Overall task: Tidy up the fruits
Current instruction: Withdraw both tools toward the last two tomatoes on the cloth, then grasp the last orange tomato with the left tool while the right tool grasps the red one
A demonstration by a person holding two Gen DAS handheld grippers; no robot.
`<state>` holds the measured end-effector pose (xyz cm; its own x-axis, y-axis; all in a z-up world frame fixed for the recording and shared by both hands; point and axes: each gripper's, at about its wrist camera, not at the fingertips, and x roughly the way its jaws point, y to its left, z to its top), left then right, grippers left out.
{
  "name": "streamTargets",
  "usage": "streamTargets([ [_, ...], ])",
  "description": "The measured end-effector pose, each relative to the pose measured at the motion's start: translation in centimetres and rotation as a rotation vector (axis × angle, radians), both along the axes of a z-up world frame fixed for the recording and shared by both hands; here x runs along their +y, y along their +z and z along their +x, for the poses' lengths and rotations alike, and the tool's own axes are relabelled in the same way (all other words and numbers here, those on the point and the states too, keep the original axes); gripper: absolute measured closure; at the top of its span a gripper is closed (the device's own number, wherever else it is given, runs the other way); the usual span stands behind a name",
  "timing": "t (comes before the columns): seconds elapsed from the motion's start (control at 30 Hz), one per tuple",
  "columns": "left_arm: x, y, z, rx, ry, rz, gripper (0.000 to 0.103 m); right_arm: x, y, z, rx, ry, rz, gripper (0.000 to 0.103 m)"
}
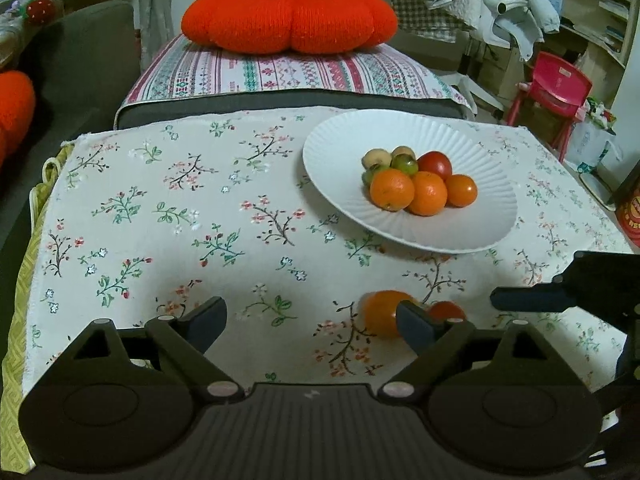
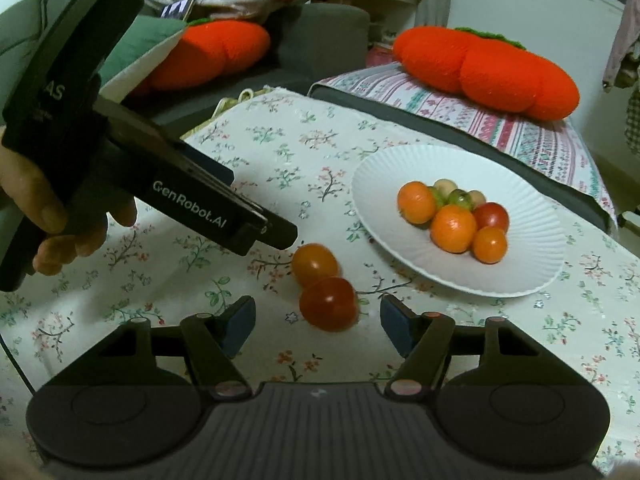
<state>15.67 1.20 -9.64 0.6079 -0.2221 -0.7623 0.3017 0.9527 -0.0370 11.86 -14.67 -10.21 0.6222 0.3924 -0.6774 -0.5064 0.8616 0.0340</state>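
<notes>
Presently: round red tomato (image 2: 329, 303) near my spread right gripper (image 2: 316, 320); straddle it squarely, squeeze gently, avoid orange fruit (image 2: 315, 264) touching behind. Left gripper (image 1: 310, 322) spread, empty.

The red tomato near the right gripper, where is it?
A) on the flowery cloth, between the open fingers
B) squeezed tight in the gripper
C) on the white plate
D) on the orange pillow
A: the red tomato lies on the flowery cloth between the right gripper's open fingers, untouched, off the white plate.
</notes>
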Motion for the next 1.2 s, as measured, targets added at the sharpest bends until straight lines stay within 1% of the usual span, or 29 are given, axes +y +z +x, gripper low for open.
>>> streamTargets([
  [0.1,0.3,-0.3,0.1,0.01,-0.003,-0.013,0.027,0.8,-0.6,0.4,0.001,0.004,-0.01,0.048],
  [0.2,0.3,-0.4,0.0,0.001,-0.018,-0.007,0.027,1.3,-1.0,0.8,-0.02,-0.017,-0.022,0.049],
  [0.23,0.2,-0.4,0.0,0.0,-0.022,-0.004,0.027,1.5,-1.1,1.0,-0.02,-0.021,-0.02,0.055],
  [0.27,0.1,-0.5,0.0,0.0,-0.026,-0.002,0.027,1.6,-1.2,1.1,-0.019,-0.017,-0.022,0.058],
  [0.3,0.1,-0.6,0.0,0.0,-0.03,-0.001,0.027,1.7,-1.2,1.1,-0.027,-0.01,-0.034,0.067],
  [0.33,0.0,-0.6,-0.1,-0.002,-0.036,-0.001,0.027,1.7,-1.2,1.1,-0.037,-0.002,-0.052,0.072],
  [0.47,-0.7,-0.9,-0.3,-0.016,-0.069,0.006,0.027,0.2,-0.5,1.1,-0.033,-0.01,-0.056,0.072],
  [0.57,-1.6,-1.5,-0.6,-0.025,-0.109,0.022,0.028,-1.5,0.1,1.3,-0.041,-0.052,-0.062,0.072],
  [0.63,-2.4,-1.9,-0.7,-0.034,-0.138,0.039,0.033,-2.7,0.5,1.4,-0.049,-0.096,-0.063,0.072],
  [0.7,-3.3,-2.3,-0.7,-0.033,-0.167,0.052,0.046,-3.8,0.9,1.7,-0.051,-0.139,-0.048,0.072],
  [0.73,-3.7,-2.5,-0.7,-0.03,-0.177,0.053,0.049,-4.2,1.1,1.9,-0.052,-0.157,-0.037,0.072],
  [0.77,-4.1,-2.6,-0.7,-0.03,-0.186,0.054,0.056,-4.6,1.3,2.1,-0.051,-0.169,-0.023,0.072],
  [0.8,-4.4,-2.7,-0.8,-0.034,-0.193,0.055,0.064,-4.8,1.5,2.1,-0.053,-0.178,-0.015,0.075],
  [0.83,-4.7,-2.8,-0.7,-0.036,-0.203,0.057,0.071,-4.8,1.5,2.1,-0.056,-0.179,-0.013,0.084],
  [0.87,-5.0,-3.0,-0.7,-0.032,-0.211,0.065,0.083,-4.7,1.5,2.1,-0.057,-0.176,-0.014,0.086],
  [0.9,-5.0,-3.1,-0.7,-0.033,-0.22,0.063,0.087,-4.6,1.5,2.0,-0.058,-0.172,-0.015,0.086],
  [1.0,-4.9,-3.1,-1.0,-0.049,-0.242,0.074,0.088,-4.2,1.5,1.7,-0.058,-0.141,-0.017,0.086],
  [1.13,-4.5,-3.1,-1.1,-0.044,-0.24,0.066,0.088,-4.1,0.9,2.1,-0.033,-0.121,-0.012,0.085],
  [1.17,-4.4,-3.1,-1.1,-0.045,-0.241,0.069,0.088,-4.2,0.7,2.3,-0.023,-0.129,-0.009,0.084],
  [1.2,-4.4,-3.1,-1.1,-0.047,-0.241,0.069,0.088,-4.4,0.5,2.3,-0.017,-0.133,-0.006,0.078],
])
